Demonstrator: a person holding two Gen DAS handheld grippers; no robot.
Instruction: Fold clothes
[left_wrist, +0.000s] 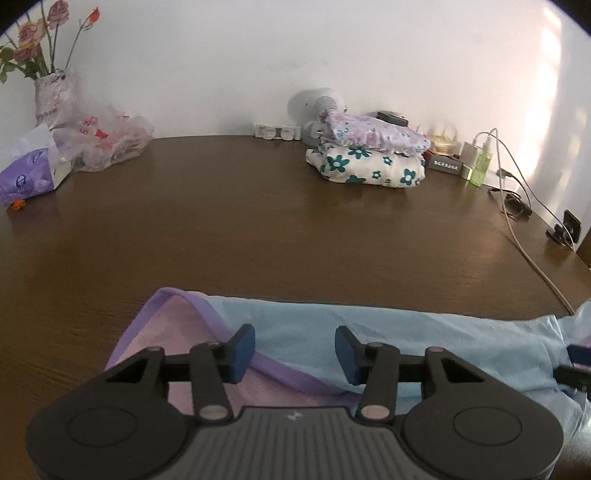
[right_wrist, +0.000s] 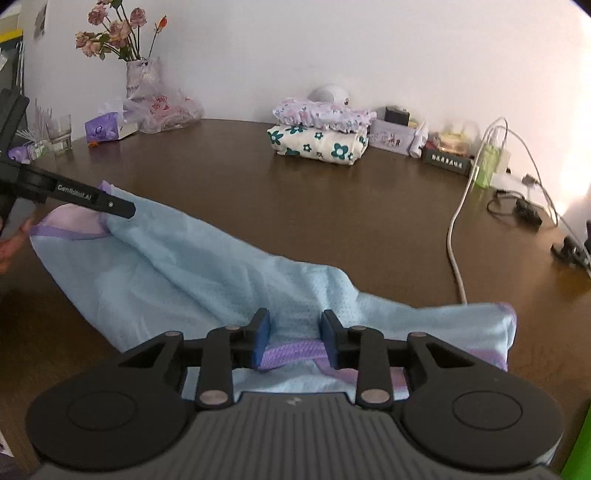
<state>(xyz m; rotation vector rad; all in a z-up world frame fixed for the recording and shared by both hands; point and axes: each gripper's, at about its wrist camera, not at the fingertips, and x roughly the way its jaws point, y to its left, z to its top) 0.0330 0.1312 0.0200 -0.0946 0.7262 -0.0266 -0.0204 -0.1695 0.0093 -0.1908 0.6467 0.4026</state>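
A light blue garment (left_wrist: 388, 332) with purple trim and a pink inside lies at the near edge of the brown table (left_wrist: 258, 221). It also shows in the right wrist view (right_wrist: 192, 266), spread from left to right. My left gripper (left_wrist: 294, 350) is open, its blue pads over the garment's purple-edged opening. It appears at the left in the right wrist view (right_wrist: 110, 205), by the garment's far corner. My right gripper (right_wrist: 294, 338) is open, jaws either side of the purple waistband (right_wrist: 291, 352).
Two folded floral garments (left_wrist: 369, 155) are stacked at the back of the table. A vase of flowers (left_wrist: 51, 92), a plastic bag (left_wrist: 110, 144) and a tissue pack (left_wrist: 29, 177) stand at the back left. A white cable (right_wrist: 454, 236), chargers and small boxes lie at the right.
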